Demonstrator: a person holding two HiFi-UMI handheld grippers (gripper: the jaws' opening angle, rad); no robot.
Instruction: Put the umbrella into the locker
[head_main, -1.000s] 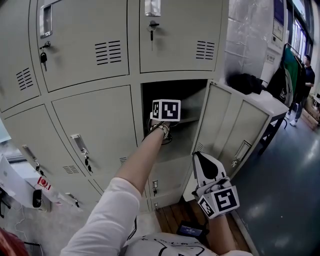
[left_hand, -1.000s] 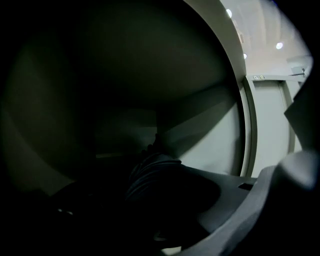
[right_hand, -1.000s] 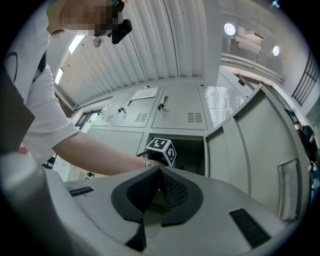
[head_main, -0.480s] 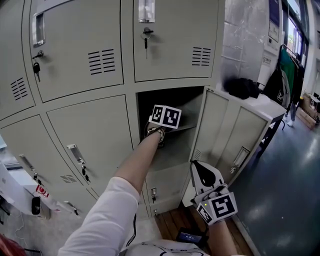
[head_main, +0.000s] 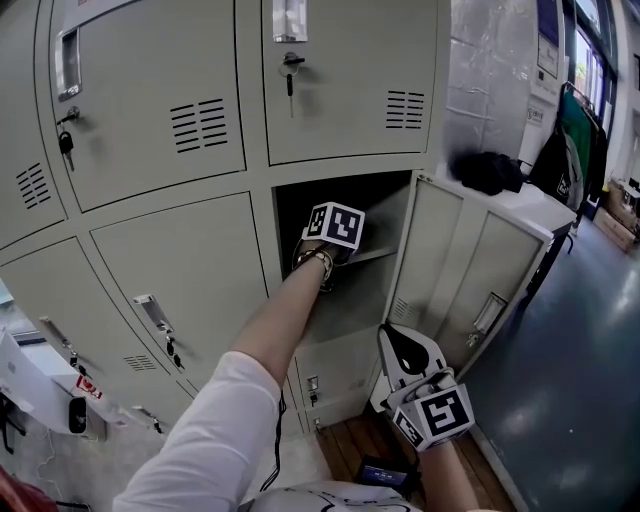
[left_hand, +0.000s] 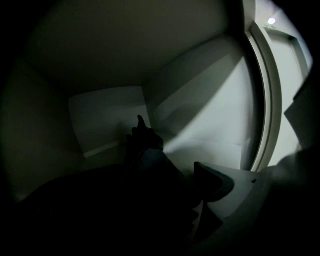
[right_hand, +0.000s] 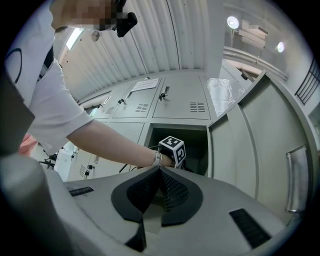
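Deep in the open locker (head_main: 388, 228), the jaws of the left gripper (left_hand: 155, 172) have just been opened. The umbrella (left_hand: 144, 142) lies dark and released between them. The right gripper (head_main: 398, 342) is held clenched on nothing. Release is judged done; 1 clean withdrawal is called for, then the door (head_main: 455, 270).

a person's bare forearm (head_main: 275, 330) in a white sleeve carries the left gripper (head_main: 333, 226), topped by its black-and-white marker cube, into the open compartment of the beige metal locker bank (head_main: 160, 230). its jaws have just been opening and are lost in the dark inside. the compartment's beige metal door (head_main: 455, 270) stands swung out to the right, and the right gripper (head_main: 400, 345) hangs low beside it, jaws together, pointing up.
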